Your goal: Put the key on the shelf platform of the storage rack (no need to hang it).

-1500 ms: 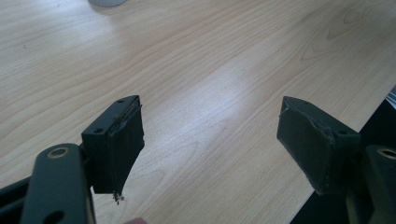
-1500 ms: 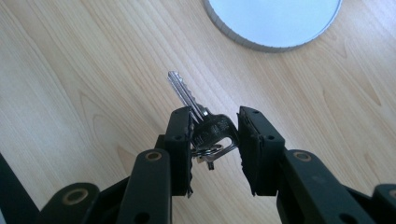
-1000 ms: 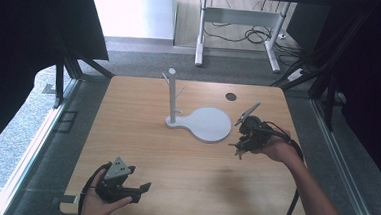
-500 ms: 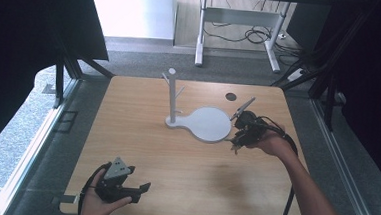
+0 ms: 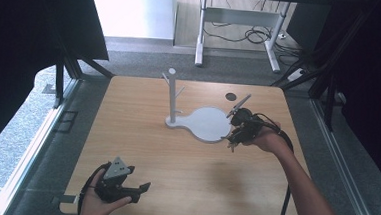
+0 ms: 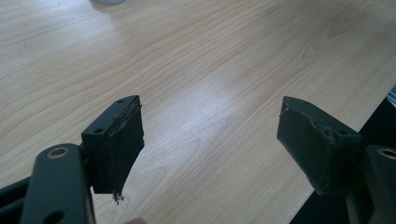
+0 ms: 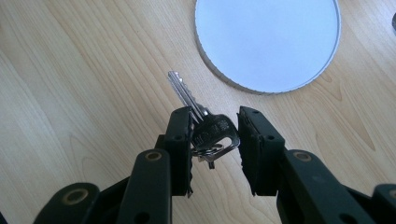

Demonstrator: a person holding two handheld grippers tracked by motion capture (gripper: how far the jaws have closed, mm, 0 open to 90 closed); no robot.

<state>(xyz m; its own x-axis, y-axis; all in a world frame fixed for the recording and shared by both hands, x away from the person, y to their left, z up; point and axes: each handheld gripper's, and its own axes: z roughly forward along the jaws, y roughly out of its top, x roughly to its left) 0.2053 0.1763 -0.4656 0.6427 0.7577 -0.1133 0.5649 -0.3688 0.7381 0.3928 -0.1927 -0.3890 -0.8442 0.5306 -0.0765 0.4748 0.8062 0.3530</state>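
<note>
My right gripper (image 7: 215,115) is shut on the head of a silver key (image 7: 185,92), which hangs with a ring and another key beneath it. The blade points toward the round white disc (image 7: 268,42) just ahead. In the high view this gripper (image 5: 233,134) hovers at the right rim of the disc (image 5: 205,124), which carries a white post with side pegs (image 5: 172,94). My left gripper (image 5: 141,189) rests at the table's front left edge. Its jaws stand wide open (image 6: 210,121) over bare wood with nothing between them.
A small dark round spot (image 5: 230,96) lies on the wooden table (image 5: 138,114) behind the disc. Dark frame rails run along both sides of the table. Beyond the far edge are a floor, desk legs and cables.
My right gripper, with the key in it, has drifted left and slightly farther away, up to the disc's right rim. The left gripper has stayed still.
</note>
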